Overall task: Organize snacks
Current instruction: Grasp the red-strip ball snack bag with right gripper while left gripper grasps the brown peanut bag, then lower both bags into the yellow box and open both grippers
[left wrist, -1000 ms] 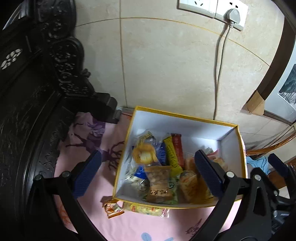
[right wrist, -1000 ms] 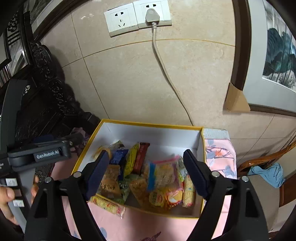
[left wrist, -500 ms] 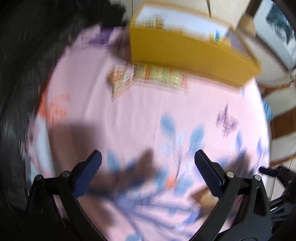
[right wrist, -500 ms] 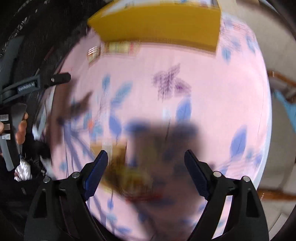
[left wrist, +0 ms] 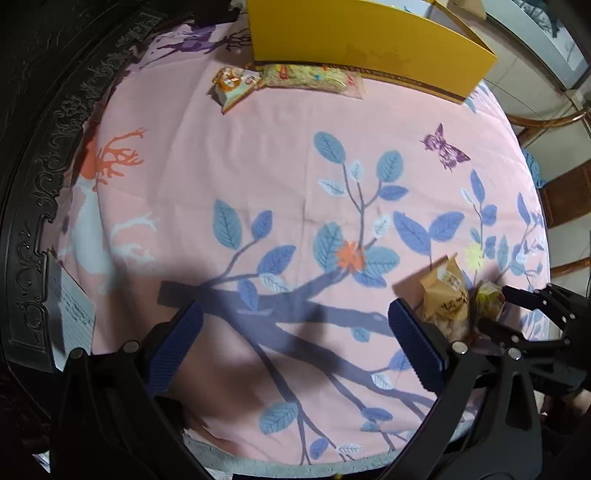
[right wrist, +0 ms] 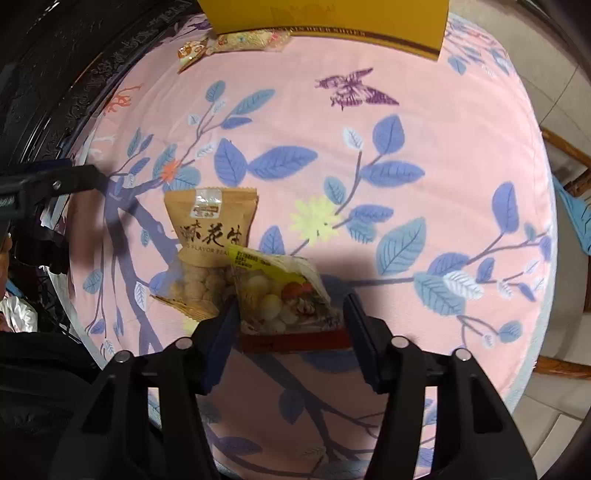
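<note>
A yellow snack box (left wrist: 369,40) stands at the far end of the pink cloth; it also shows in the right wrist view (right wrist: 325,22). Two packets lie against its front: a long yellow one (left wrist: 314,75) and a small orange one (left wrist: 232,83). Near the front edge lie a brown peanut bag (right wrist: 210,236) and a clear packet with a yellow label (right wrist: 284,291). My right gripper (right wrist: 290,325) is open, with its fingers on either side of the clear packet. My left gripper (left wrist: 295,343) is open and empty over bare cloth, left of the brown bag (left wrist: 447,299).
The pink floral cloth (left wrist: 258,166) covers a round table. A dark carved wooden frame (left wrist: 48,147) runs along the left. Wooden chairs (left wrist: 554,122) stand at the right. A paper sheet (left wrist: 70,314) lies at the left edge.
Both grippers have swung down from looking into the box at the wall to hovering low over the near cloth. The right gripper's fingers have narrowed around the clear packet.
</note>
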A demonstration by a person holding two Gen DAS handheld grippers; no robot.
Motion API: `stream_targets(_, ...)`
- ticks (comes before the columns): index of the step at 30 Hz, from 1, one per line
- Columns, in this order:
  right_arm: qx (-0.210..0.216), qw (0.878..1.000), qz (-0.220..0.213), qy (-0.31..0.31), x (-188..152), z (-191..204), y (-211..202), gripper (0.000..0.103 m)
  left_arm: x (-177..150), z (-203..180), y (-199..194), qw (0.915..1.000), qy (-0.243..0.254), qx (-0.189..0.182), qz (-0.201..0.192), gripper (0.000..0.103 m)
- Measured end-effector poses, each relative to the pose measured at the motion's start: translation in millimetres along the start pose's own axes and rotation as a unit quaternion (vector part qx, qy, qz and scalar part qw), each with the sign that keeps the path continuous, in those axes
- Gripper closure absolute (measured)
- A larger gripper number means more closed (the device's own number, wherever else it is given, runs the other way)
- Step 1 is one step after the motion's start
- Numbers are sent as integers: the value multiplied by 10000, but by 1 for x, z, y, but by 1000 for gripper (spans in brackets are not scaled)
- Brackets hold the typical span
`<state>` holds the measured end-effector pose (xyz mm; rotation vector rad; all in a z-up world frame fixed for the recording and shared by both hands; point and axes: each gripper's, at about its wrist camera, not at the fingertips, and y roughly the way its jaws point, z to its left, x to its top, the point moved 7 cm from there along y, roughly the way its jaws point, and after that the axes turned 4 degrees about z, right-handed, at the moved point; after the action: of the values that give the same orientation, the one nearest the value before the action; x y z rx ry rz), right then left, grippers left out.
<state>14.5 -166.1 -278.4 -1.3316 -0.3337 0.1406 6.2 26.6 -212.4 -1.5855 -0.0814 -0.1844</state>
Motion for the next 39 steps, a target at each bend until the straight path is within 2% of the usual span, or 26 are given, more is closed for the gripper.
stream_targets(3, -168, 9998, -100, -61, 2, 4, 1, 45, -7, -12, 6, 9997, 168, -76, 149, 2)
stream_targets(5, -231, 9996, -154, -13, 3, 3, -3, 53, -7, -28, 11, 9990, 373, -100, 212, 2)
stream_targets(13, -357, 9938, -660, 826, 2, -38, -53, 54, -7, -93, 26, 9911, 1197, -390, 436, 2)
stream_targets(18, -379, 9904, -761, 1088, -8, -52, -69, 54, -4, -122, 40, 9873, 1311, -674, 588, 2)
stream_targets(22, -353, 9892, -787, 1184, -19, -59, -70, 54, -1, -130, 63, 9894, 1007, -728, 751, 2)
stream_targets(25, -352, 9882, -810, 1248, -17, -57, -67, 54, 1, -131, 67, 9922, 1051, -465, 492, 16)
stream_targets(26, -346, 9879, -828, 1266, -17, -57, -69, 54, 1, -131, 66, 9918, 1146, -373, 428, 24)
stream_targets(27, -340, 9876, -849, 1280, -16, -57, -69, 54, 1, -132, 64, 9909, 1266, -314, 325, 36)
stream_targets(28, -332, 9873, -865, 1292, -15, -56, -70, 54, 2, -131, 63, 9909, 1282, -304, 269, 44)
stream_targets(29, -317, 9870, -894, 1296, -13, -56, -71, 54, 3, -130, 61, 9910, 1273, -344, 240, 60)
stream_targets(30, -309, 9869, -916, 1289, -12, -55, -72, 54, 5, -126, 59, 9914, 1207, -450, 225, 69)
stream_targets(32, -284, 9871, -958, 1253, -8, -52, -74, 54, 8, -117, 57, 9924, 1008, -637, 288, 71)
stream_targets(39, -209, 9885, -1023, 1094, 9, -40, -76, 54, 21, -83, 32, 9962, 625, -604, -56, 71)
